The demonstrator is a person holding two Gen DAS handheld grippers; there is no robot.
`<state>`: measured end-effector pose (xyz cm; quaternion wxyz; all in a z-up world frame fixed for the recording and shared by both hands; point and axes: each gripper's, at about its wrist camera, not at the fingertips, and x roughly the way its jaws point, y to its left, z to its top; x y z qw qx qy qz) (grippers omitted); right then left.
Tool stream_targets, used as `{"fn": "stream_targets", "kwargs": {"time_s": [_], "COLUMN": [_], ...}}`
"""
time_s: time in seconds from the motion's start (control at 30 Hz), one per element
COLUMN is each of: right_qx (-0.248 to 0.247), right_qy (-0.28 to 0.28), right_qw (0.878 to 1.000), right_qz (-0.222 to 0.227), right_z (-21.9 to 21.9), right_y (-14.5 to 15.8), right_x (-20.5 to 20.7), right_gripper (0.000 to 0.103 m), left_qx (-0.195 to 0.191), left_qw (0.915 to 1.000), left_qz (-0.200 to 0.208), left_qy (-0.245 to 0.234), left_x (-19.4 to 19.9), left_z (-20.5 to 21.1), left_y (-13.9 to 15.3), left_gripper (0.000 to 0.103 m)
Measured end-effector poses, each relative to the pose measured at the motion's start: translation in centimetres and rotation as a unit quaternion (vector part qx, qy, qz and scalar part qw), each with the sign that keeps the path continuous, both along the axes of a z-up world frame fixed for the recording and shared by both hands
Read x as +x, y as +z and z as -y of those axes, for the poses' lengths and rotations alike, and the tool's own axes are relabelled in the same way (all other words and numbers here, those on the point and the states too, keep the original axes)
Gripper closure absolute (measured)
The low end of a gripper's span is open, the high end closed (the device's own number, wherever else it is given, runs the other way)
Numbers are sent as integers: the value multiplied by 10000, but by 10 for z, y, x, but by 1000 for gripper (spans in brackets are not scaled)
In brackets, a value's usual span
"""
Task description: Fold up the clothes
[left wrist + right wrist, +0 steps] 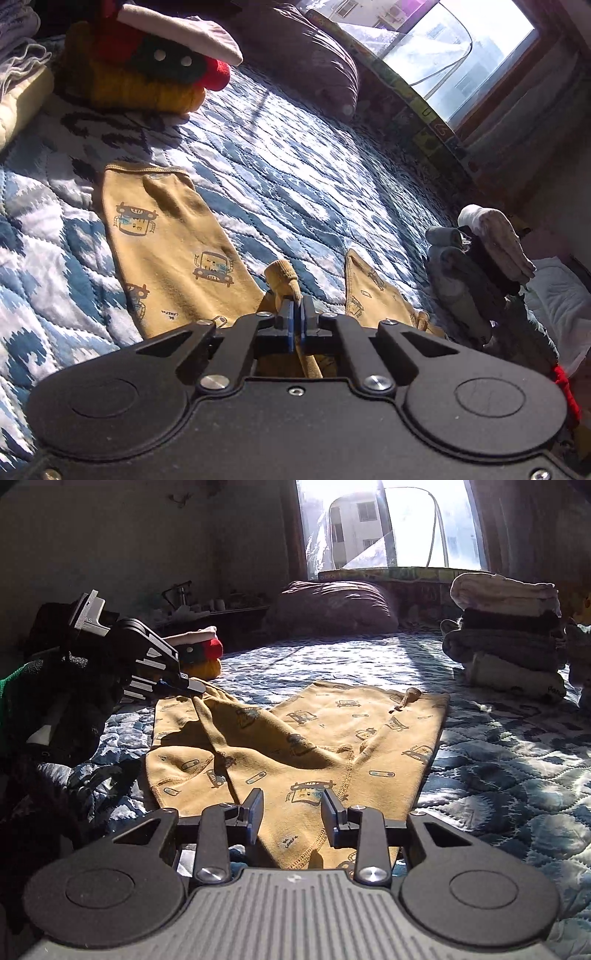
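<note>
Right wrist view: yellow car-print pants (pixel 295 746) lie spread mid-frame on the blue quilted bed (pixel 517 760); right tool (pixel 292 812) hovers low over the near hem, jaws wide, nothing between them; left tool (pixel 192 686) at left edge pinches a raised cuff; folded stack (pixel 506 631) upper right. Left wrist view: left tool (pixel 297 314) clamped tight on the yellow fabric (pixel 173 243); plush toy (pixel 147 70) upper left.
</note>
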<state>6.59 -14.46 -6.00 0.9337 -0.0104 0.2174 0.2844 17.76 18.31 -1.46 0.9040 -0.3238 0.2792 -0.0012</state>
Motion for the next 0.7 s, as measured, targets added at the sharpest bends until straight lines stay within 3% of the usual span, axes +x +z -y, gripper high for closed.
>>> {"fn": "stream_targets", "kwargs": {"time_s": [0.1,0.3,0.47,0.7], "right_qx": [-409,-878,-944,-857], "right_qy": [171,196,64,17], "right_qw": [9990,9953,9952,9936], "right_qz": [114,358,260,742], "right_z": [-11,-16,-4,5], "right_y": [-3,-5,-12,-5], "right_x": [-7,-17,-13,-26], "right_gripper": [61,61,63,65], "left_qx": [-82,-44,-41,115], "left_qw": [9998,9990,9980,9961], "left_qz": [183,383,436,422], "left_qy": [-64,-237,-462,-770], "left_x": [0,17,38,73], "left_z": [9,39,67,114], "left_y": [23,50,63,74], "left_gripper": [103,103,103,103]}}
